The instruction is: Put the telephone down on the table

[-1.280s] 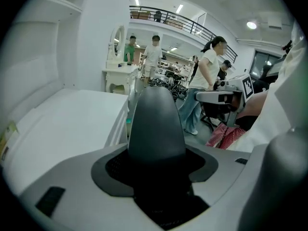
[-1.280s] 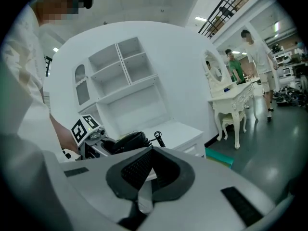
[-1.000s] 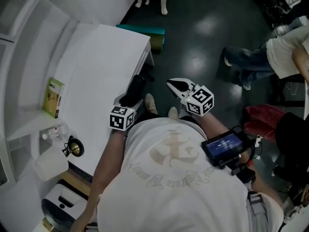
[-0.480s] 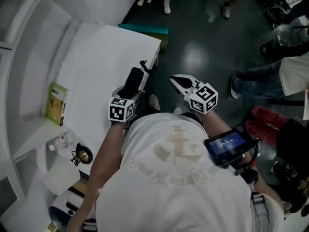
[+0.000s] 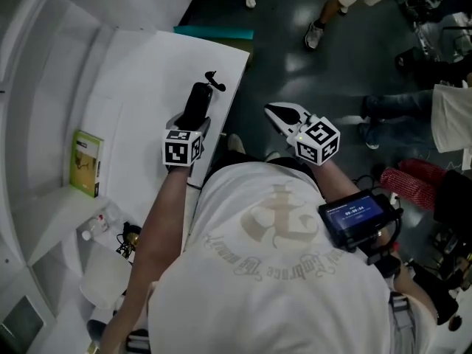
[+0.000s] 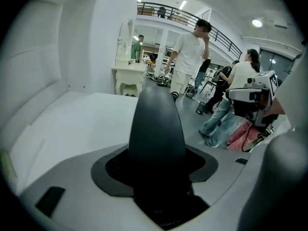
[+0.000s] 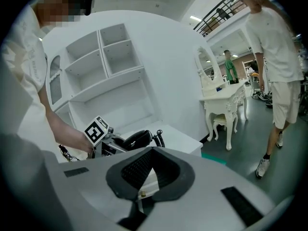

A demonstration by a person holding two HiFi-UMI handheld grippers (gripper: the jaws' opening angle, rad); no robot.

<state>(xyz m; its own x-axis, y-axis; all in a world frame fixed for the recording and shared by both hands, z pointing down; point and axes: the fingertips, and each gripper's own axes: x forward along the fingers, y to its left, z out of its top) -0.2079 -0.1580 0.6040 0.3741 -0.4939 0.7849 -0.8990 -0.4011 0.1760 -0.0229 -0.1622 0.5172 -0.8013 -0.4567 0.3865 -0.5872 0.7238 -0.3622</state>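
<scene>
The telephone is a black handset (image 5: 198, 103) with a coiled cord (image 5: 212, 80) at its far end. My left gripper (image 5: 193, 124) is shut on it and holds it just above the white table (image 5: 140, 87), near the table's right edge. From the left gripper view the handset (image 6: 156, 129) fills the space between the jaws and points away over the table. My right gripper (image 5: 280, 115) hovers over the dark floor to the right of the table, shut and empty. In the right gripper view the handset (image 7: 137, 138) and the left gripper (image 7: 113, 143) show beyond the jaws.
A green box (image 5: 85, 162) lies at the table's left side, with a small bottle (image 5: 92, 227) nearer me. A teal block (image 5: 214, 33) sits past the table's far end. People stand on the floor (image 5: 324, 72) to the right. White shelves (image 7: 101, 66) back the table.
My left gripper has carried the handset forward, from beside the table's edge to over the tabletop. The right gripper has kept its place and stayed shut.
</scene>
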